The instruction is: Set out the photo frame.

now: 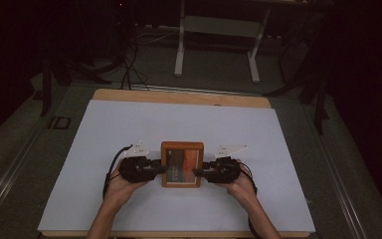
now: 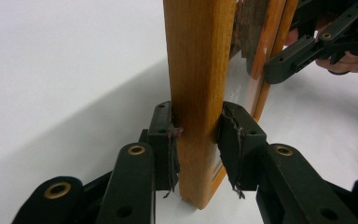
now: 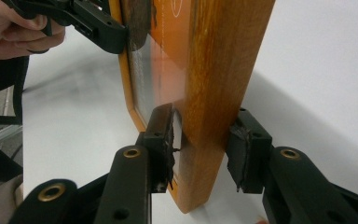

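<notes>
A wooden picture frame [image 1: 182, 145] with an orange and dark picture under glass is at the middle of the white sheet [image 1: 129, 124]. My left gripper [image 1: 163, 169] grips its left side rail and my right gripper [image 1: 199, 172] its right side rail. In the left gripper view the left gripper [image 2: 196, 135] is shut, with both pads pressed on the frame [image 2: 196, 56] edge. The right gripper [image 2: 284, 60] clamps the far rail. In the right gripper view the right gripper [image 3: 205, 144] straddles the frame [image 3: 228, 60] rail, one pad on the glass side and one behind. The left gripper [image 3: 107, 32] holds the far rail.
The white sheet covers a wooden table [image 1: 179, 97] whose far edge shows as a tan strip. Beyond it on the dark floor stand a white metal stand [image 1: 216, 45] and black cables [image 1: 129, 69]. Both forearms come in from the near edge.
</notes>
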Available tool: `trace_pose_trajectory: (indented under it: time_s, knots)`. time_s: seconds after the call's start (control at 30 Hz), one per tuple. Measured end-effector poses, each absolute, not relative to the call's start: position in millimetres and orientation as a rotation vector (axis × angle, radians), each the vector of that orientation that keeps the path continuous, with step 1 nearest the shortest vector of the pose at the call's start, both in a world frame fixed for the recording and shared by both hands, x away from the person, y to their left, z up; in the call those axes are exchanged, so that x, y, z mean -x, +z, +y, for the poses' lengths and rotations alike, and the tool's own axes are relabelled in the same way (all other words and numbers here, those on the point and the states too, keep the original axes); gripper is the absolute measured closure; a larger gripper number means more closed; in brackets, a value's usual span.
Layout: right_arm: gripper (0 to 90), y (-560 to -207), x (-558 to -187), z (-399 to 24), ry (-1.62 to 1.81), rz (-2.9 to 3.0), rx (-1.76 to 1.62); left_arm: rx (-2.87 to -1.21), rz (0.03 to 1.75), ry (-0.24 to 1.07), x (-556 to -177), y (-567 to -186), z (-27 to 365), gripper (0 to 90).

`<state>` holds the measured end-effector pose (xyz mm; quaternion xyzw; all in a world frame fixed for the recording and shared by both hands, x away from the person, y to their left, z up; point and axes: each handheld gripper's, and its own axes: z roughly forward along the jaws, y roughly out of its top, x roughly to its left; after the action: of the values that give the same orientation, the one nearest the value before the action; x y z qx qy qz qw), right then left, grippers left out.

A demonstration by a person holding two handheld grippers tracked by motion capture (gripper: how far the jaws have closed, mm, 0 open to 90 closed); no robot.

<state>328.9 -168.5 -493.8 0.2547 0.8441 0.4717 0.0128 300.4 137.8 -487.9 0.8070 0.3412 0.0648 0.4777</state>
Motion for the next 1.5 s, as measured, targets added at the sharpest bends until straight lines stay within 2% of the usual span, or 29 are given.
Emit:
trace_pose_trajectory:
  time_s: [0.73, 1.5]
  knots:
    - [63.4, -498.7, -336.5, -166.1, 1.494, 2.627, -0.868, -1.934, 0.925, 0.178, -308.0, -490.9, 136.1, 65.9]
    - [62.3, -500.1, -337.7, -167.7, 1.506, 2.624, -0.847, -1.963, 0.930, 0.205, -302.2, -487.9, 131.9, 66.6]
